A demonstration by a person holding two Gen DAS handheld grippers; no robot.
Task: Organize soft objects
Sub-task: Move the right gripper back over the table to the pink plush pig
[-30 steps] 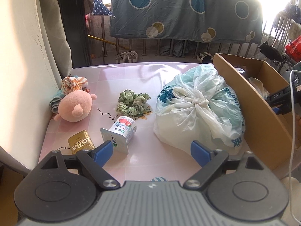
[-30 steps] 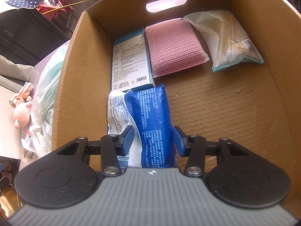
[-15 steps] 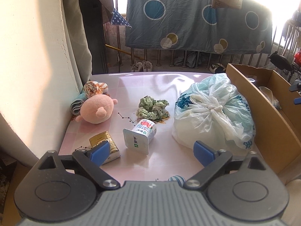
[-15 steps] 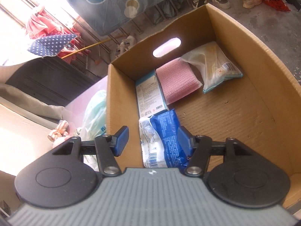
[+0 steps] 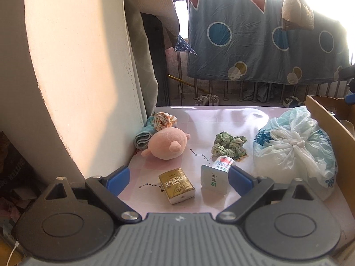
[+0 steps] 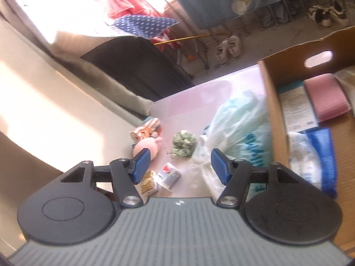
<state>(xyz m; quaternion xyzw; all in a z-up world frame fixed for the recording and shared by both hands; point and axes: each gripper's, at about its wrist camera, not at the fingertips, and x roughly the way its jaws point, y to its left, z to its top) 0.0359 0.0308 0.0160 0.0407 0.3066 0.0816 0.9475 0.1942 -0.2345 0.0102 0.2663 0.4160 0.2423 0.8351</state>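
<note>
Blue pads of our left gripper (image 5: 178,178) spread wide and empty over the pink table (image 5: 221,119), gold packet (image 5: 176,185) and tipped yogurt cup (image 5: 216,175) between them, pink plush (image 5: 166,145) and green scrunchie (image 5: 228,144) beyond, knotted plastic bag (image 5: 292,148) against the cardboard box (image 6: 273,102), our right gripper (image 6: 180,165) likewise spread, holding nothing.

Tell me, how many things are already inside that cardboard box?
4 visible: a printed carton by the left wall, a pink pad beside it, a blue-and-white pack nearer, and a clear packet far right. Others may be hidden.

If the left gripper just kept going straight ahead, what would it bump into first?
Probably the gold-wrapped rectangular packet lying between the open left gripper fingers, with the tipped white yogurt cup beside it; depth is uncertain.
</note>
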